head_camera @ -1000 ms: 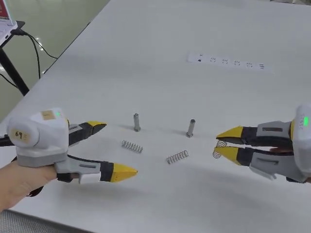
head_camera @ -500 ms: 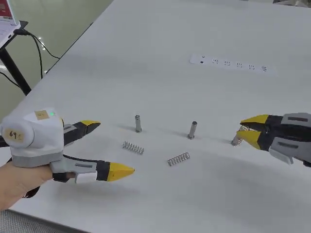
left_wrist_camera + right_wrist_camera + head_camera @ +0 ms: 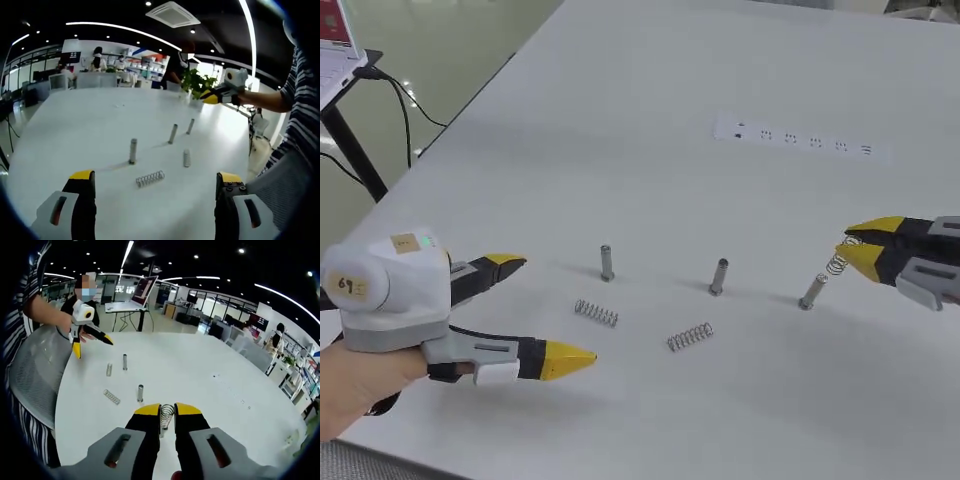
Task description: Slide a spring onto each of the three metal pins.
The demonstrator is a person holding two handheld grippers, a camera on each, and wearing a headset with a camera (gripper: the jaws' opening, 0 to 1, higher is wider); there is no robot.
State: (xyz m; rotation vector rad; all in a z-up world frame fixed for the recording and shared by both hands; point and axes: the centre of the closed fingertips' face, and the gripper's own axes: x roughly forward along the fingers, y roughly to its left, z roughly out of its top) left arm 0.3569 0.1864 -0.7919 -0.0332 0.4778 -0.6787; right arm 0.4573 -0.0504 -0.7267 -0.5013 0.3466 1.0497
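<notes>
Surface: white tabletop (image 3: 650,120), carrying the pins and springs.
Left: left hand-held gripper (image 3: 557,306) hovers low, jaws wide apart, nothing held.
Right: right hand-held gripper (image 3: 858,240) is clamped on a coiled steel-wire spring (image 3: 837,262). A second ago it was down at the tabletop; now it is raised and further right.
Pins: left grey metal pin (image 3: 607,262), middle grey metal pin (image 3: 719,276), right grey metal pin (image 3: 811,292); all bare.
Meaning: the held spring's lower end is at the right pin's top. Threading looks imminent; contact unresolved.
Loose: left loose coil spring (image 3: 595,313) and right loose coil spring (image 3: 689,337), unmoved.
Views: the head view gives spring-to-pin alignment; the right gripper view gives the coil pinched between yellow tips.
</notes>
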